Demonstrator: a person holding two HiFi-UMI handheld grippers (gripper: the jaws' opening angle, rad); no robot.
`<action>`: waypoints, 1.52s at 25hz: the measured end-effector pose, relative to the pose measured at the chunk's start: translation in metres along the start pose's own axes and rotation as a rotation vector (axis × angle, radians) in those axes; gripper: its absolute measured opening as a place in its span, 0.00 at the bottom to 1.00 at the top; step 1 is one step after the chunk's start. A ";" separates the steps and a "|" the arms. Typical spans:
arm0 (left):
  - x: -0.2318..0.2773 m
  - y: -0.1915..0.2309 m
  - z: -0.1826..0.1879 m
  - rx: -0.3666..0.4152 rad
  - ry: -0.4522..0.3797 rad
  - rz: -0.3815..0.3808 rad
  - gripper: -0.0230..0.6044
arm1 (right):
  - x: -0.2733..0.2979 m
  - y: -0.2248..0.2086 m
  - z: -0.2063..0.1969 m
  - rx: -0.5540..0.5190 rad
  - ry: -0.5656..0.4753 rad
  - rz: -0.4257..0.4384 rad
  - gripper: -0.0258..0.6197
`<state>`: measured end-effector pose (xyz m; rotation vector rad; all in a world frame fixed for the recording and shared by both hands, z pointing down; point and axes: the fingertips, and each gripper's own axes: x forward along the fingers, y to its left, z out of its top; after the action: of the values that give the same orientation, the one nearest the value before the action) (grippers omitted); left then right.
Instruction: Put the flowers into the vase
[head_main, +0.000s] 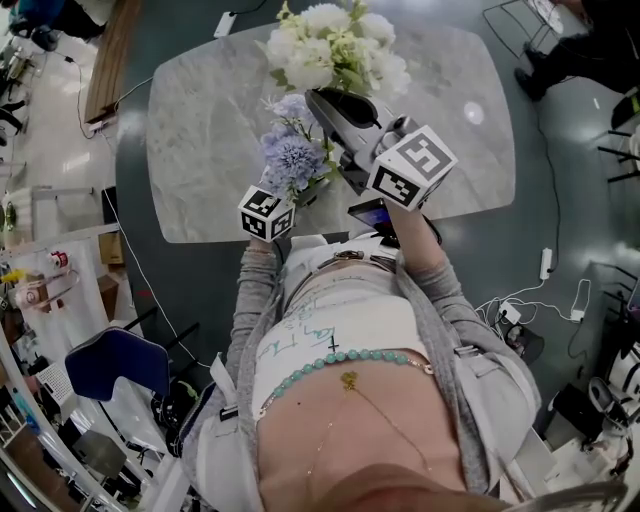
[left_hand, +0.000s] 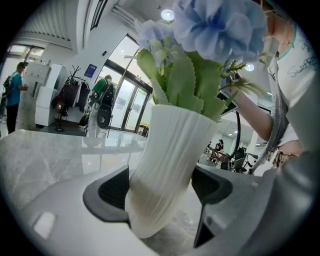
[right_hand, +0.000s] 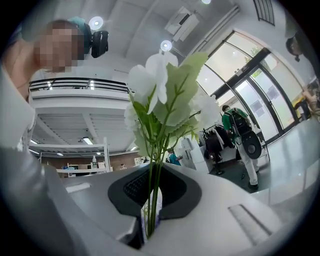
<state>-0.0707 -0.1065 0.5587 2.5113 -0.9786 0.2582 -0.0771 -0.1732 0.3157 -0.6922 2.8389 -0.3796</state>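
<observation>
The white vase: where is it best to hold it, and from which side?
Probably hold the vase at its narrow ribbed lower body, from the side, as the left gripper does with a pad on each flank. Blue flowers fill the flared mouth, blocking the top.

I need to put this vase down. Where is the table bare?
The marble table is bare across its left half, left of the blue flowers, and on its right side, past the right hand-held gripper. The middle is crowded: vase, white flowers, left hand-held gripper.
</observation>
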 end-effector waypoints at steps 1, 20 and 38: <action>0.000 0.000 0.001 0.000 -0.001 0.000 0.64 | 0.000 -0.001 -0.002 -0.005 0.004 -0.003 0.10; -0.002 0.001 -0.004 -0.003 0.001 0.001 0.64 | -0.014 -0.001 -0.059 -0.072 0.206 -0.019 0.10; 0.004 0.000 0.003 0.002 0.000 0.008 0.64 | -0.026 -0.013 -0.109 -0.031 0.416 -0.047 0.09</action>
<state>-0.0678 -0.1097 0.5573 2.5099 -0.9886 0.2619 -0.0754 -0.1503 0.4262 -0.7635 3.2270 -0.5454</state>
